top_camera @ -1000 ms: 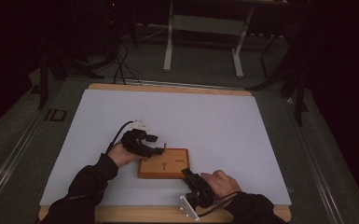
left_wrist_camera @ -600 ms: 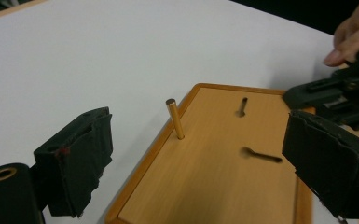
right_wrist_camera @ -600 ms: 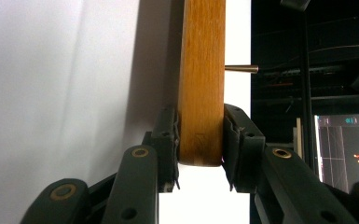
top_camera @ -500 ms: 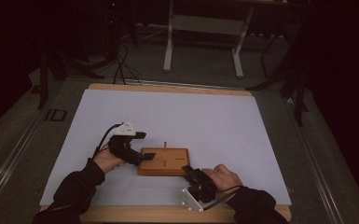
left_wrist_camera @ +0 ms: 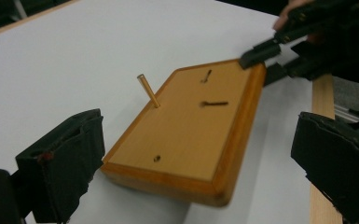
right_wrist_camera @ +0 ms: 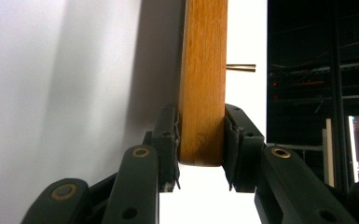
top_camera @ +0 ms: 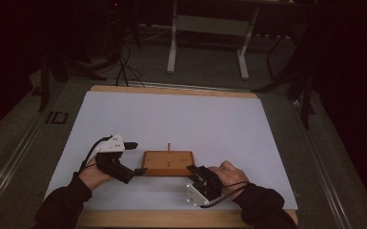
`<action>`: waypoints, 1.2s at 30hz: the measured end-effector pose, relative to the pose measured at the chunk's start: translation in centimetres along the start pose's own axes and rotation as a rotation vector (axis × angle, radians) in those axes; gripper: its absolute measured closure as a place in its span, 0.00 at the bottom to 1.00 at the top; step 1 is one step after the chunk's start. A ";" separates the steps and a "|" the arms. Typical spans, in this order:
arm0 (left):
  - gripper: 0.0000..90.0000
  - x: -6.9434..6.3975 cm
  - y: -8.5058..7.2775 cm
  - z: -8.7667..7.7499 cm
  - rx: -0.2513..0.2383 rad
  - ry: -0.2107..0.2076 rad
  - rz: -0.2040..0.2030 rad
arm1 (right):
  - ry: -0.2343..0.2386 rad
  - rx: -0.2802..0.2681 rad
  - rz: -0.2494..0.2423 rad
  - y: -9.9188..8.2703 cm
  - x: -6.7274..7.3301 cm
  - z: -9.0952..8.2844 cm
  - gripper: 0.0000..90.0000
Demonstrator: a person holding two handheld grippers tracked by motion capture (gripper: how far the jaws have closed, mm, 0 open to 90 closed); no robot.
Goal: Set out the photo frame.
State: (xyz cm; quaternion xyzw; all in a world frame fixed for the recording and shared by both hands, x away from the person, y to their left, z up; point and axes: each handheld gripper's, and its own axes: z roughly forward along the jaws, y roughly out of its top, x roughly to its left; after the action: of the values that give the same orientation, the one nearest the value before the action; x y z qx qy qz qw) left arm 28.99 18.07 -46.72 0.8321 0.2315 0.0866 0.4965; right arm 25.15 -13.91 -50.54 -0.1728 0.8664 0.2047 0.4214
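Resting on the white sheet (top_camera: 181,119) that covers the desk (top_camera: 171,89), the wooden board (top_camera: 168,163) sits toward the near edge, between the two claws. A thin brass pin (top_camera: 169,145) rises from its far side; in the left claw's view the pin (left_wrist_camera: 148,90) leans slightly, and the board's (left_wrist_camera: 191,126) top face carries two dark slots and one small hole.

Right claw (top_camera: 196,171): clenched on the board's right near corner. In its own view, the two pads (right_wrist_camera: 167,140) press flat against opposite faces of the board (right_wrist_camera: 203,84), with the edge seated well down between the jaws. The person's right hand (top_camera: 226,174) wraps the claw body just behind the corner. The same claw (left_wrist_camera: 279,51) appears at the board's far corner in the left claw's view, one jaw over the top face and one under.

Left claw (top_camera: 136,156): released. Its jaws have just been opening and now stand wide, one on either side of the board's left end, with clear gaps between each pad (left_wrist_camera: 60,168) and the wood. Nothing is gripped there. The left hand (top_camera: 95,174) holds this claw just beside the board's left edge, apart from it.
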 end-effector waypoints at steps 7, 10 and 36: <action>0.04 -1.2 -2.0 -0.3 -0.024 0.042 -0.003 | 0.045 -0.002 0.045 -0.3 -1.6 0.0 0.77; 0.03 -1.4 -2.9 -0.1 -0.035 0.076 -0.005 | 0.073 -0.009 0.068 -0.5 -2.3 0.1 0.77; 0.03 -1.1 -5.0 0.8 -0.050 0.155 -0.047 | 0.359 -0.040 0.244 -2.4 -10.0 2.0 0.78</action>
State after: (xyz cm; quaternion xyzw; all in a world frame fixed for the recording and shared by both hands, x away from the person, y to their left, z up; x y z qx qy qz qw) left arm 26.85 18.90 -51.39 0.8046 0.2867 0.1449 0.4995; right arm 33.49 -13.68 -44.16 -0.1087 0.9378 0.2372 0.2291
